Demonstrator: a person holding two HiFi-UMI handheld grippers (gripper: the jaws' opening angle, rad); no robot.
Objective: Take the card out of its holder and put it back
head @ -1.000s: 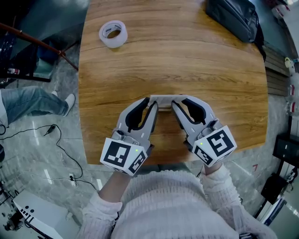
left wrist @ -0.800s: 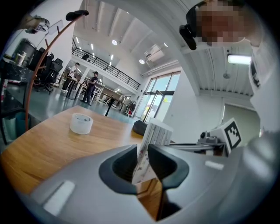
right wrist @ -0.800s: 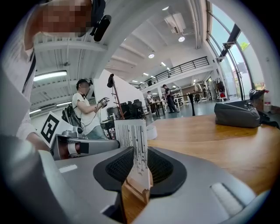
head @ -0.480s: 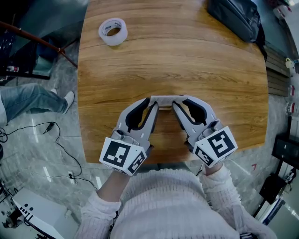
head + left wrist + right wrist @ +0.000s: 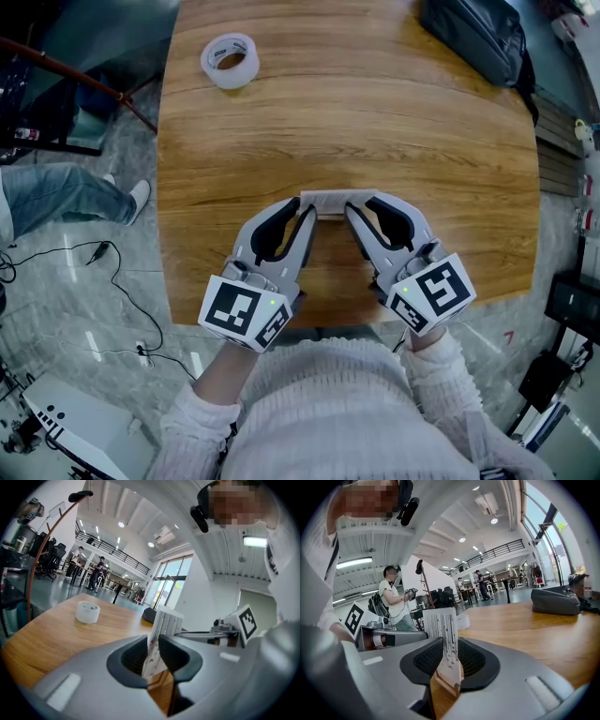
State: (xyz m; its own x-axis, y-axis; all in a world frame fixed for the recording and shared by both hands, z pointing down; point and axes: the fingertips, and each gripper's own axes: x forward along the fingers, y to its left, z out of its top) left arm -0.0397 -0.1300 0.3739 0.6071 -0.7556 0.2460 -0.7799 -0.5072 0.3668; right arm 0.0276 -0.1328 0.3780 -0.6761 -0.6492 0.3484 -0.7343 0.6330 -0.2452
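Head view, looking down: left gripper [image 5: 302, 212] and right gripper [image 5: 354, 212] face each other near the wooden worktop's [image 5: 375, 112] front edge, each gripper's fingers clamped on one end of the upright white card [image 5: 333, 200].

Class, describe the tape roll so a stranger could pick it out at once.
Start at the wooden table. At its far left corner, opposite the black bag, lies the tape roll. It is the only pale, round ring there, lying flat.
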